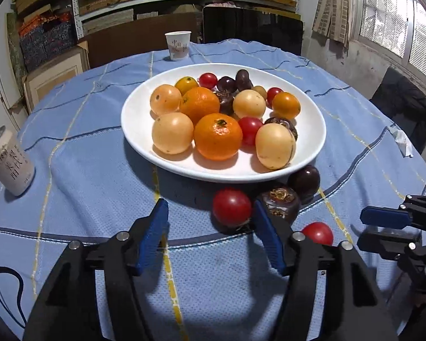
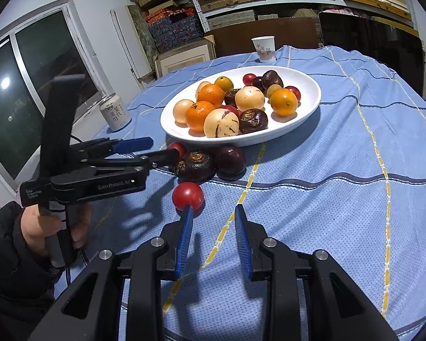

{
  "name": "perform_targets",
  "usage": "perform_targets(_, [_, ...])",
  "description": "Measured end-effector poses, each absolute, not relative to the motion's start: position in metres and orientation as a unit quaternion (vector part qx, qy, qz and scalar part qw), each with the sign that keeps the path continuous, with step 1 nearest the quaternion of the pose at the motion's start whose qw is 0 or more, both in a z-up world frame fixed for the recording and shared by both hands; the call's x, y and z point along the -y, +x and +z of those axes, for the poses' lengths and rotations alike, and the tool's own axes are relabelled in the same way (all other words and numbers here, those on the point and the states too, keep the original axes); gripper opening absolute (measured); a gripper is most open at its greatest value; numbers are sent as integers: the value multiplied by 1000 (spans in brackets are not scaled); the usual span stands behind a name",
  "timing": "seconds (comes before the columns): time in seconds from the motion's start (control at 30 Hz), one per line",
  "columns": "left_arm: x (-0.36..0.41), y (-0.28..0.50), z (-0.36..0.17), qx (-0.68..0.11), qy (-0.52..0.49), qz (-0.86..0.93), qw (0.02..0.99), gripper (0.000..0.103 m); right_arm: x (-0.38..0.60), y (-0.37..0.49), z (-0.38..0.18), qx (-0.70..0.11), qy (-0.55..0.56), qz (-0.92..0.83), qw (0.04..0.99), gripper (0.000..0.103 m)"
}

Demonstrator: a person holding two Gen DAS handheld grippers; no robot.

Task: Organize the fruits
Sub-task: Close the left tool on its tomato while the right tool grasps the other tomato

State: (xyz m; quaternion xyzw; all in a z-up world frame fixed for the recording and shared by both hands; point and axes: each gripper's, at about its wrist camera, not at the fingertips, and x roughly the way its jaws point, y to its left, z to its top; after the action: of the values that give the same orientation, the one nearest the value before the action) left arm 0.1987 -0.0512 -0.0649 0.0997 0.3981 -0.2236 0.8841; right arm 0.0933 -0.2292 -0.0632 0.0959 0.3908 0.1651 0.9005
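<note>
Red and glossy, the two small round cherry tomatoes still off the white oval ceramic plate point(image 1: 133, 130) are your easiest but most delicate pickups: one tomato point(image 1: 231, 207) lies just in front of the plate's near rim, touching the dark brown ridged water chestnut point(image 1: 281, 200), and the other tomato point(image 2: 188, 196) lies farther out from the plate on the blue woven tablecloth point(image 2: 326, 204). A dark purple smooth round fruit point(image 1: 305, 180) rests against the plate's rim beside the chestnut. Your left gripper point(image 1: 210, 213) is spread wide and empty, its right finger wedged between the nearer tomato and the chestnut, so the tomato sits inside the opening. Your right gripper point(image 2: 214, 218) is also spread and holds nothing, its left fingertip right at the outer tomato, which lies just outside the gap. Judge these tomatoes as light, thin-skinned and slick; they will likely roll or squirt out if you squeeze hard or off-centre. Take each one across its widest middle, with the ribbed blue pads square to the skin, and close gently. The chestnut looks firmer and rougher, so it should tolerate a surer pinch. The plate is already crowded with oranges and pale yellow fruits, so set each piece into a gap near the rim.
</note>
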Motion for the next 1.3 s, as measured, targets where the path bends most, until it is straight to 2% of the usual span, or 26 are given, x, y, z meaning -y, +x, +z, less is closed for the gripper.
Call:
perform_targets(0.2, [46,206,-69,-411,77,-231,878,63,229,94,-64,-393,98,166,899,31])
perform_targets(0.23, [46,206,-70,-414,77,-230,877,56,229,95,-65,-393,98,166,899,31])
perform_targets(0.27, [48,207,-73,-422,83,-233,872,32,229,95,-65,-393,98,166,899,31])
perform_targets(0.3, [51,207,-76,-432,86,-239,866,27,229,95,-66,-392,98,166,899,31])
perform_targets(0.93, [43,207,-73,-428,66,-233,871,28,227,97,-66,-398,90,163,898,31])
perform_targets(1.0, [45,210,-75,-432,69,-230,869,40,225,97,-66,-403,87,162,897,31])
perform_targets(1.03, [46,211,-76,-434,70,-227,869,53,225,97,-66,-403,85,162,897,31])
perform_targets(1.07, [45,213,-76,-435,69,-223,869,61,223,97,-65,-403,83,163,897,31])
perform_targets(1.1, [45,214,-76,-434,63,-221,871,62,222,97,-65,-402,80,163,897,31])
perform_targets(1.2, [45,218,-77,-437,58,-224,869,57,210,101,-59,-404,63,169,897,31])
perform_targets(1.23, [46,218,-77,-435,62,-224,870,46,201,104,-57,-409,44,174,895,31])
perform_targets(1.27, [48,217,-77,-434,66,-229,869,31,195,107,-56,-412,30,175,894,31])
perform_targets(1.3, [50,216,-77,-433,71,-229,869,31,187,111,-56,-417,12,177,891,31])
